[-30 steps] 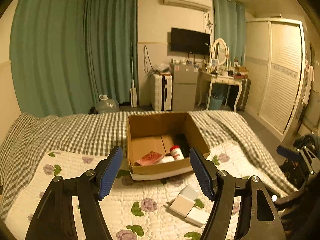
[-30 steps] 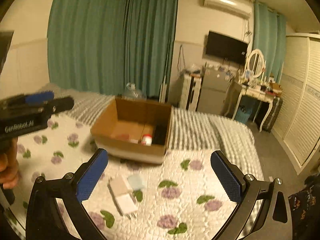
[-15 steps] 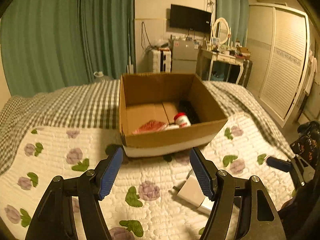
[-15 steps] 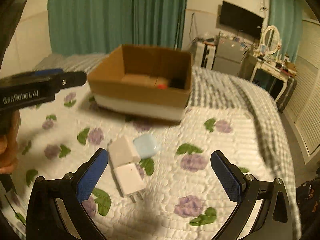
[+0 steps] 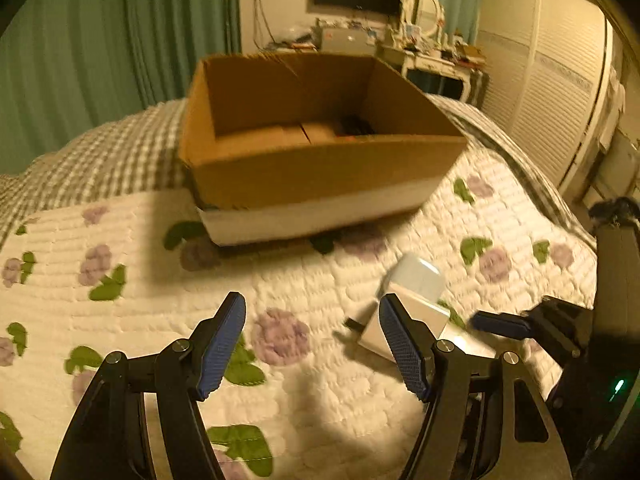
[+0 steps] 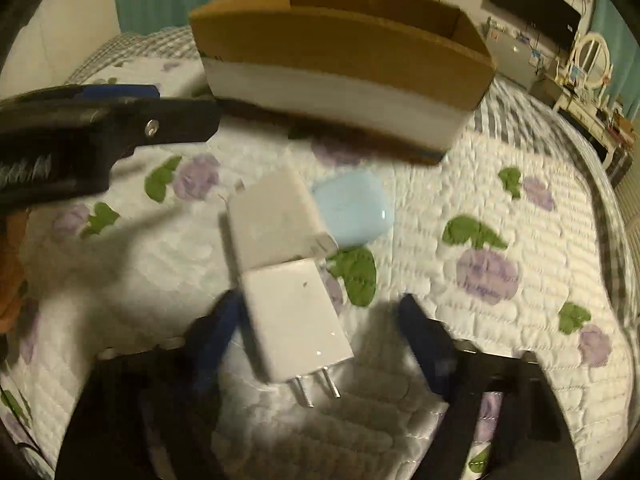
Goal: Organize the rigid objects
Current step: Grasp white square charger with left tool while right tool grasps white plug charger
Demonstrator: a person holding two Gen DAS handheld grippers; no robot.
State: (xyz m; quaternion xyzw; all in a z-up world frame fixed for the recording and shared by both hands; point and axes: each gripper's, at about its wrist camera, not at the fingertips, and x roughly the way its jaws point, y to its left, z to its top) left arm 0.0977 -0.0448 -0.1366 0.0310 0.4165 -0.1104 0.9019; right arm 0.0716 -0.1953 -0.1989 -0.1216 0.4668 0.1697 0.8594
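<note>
The nearer white charger is framed between the spread jaws of the right gripper, its long axis running along the fingers, prongs toward the wrist. It lies flat on the quilt, touching a second charger ahead. The left gripper, jaws also spread and empty, is kept off to the side, so the right is judged nearer.
</note>
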